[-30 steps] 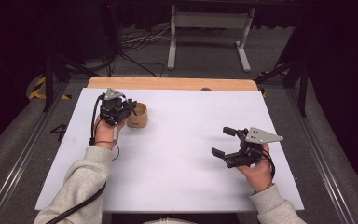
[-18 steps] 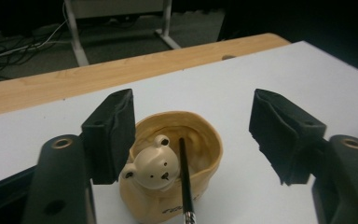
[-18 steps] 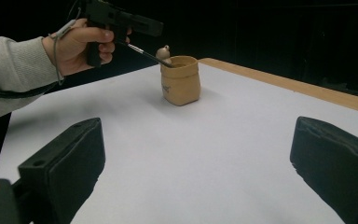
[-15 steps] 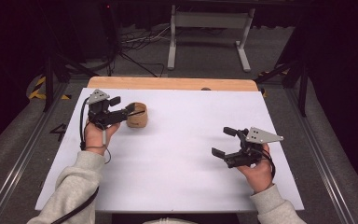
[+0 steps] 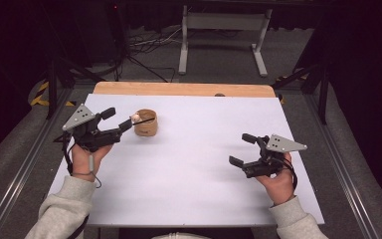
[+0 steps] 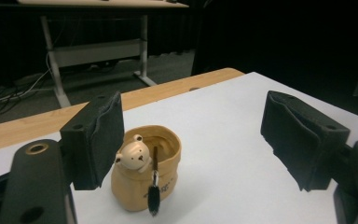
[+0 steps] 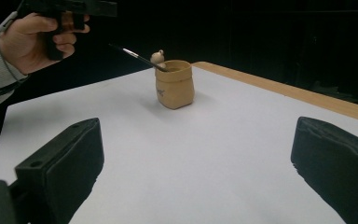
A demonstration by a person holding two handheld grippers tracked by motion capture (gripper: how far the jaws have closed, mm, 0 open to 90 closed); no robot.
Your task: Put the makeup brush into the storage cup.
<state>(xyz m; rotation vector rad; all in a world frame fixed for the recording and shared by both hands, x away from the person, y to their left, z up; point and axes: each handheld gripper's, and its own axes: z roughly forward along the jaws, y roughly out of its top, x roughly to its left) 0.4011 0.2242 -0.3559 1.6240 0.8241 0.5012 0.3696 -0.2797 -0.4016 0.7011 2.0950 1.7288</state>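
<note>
Tan sack-shaped pot (image 5: 145,123) with bear figurine (image 6: 133,156) and black brush (image 6: 154,191): far-left area of white table (image 5: 194,164), unmoved. Left gripper (image 5: 114,119): jaws spread, drawn back leftward since half a second ago, just beside the pot. Right gripper (image 5: 243,149): jaws spread, unchanged, well apart at right.
</note>
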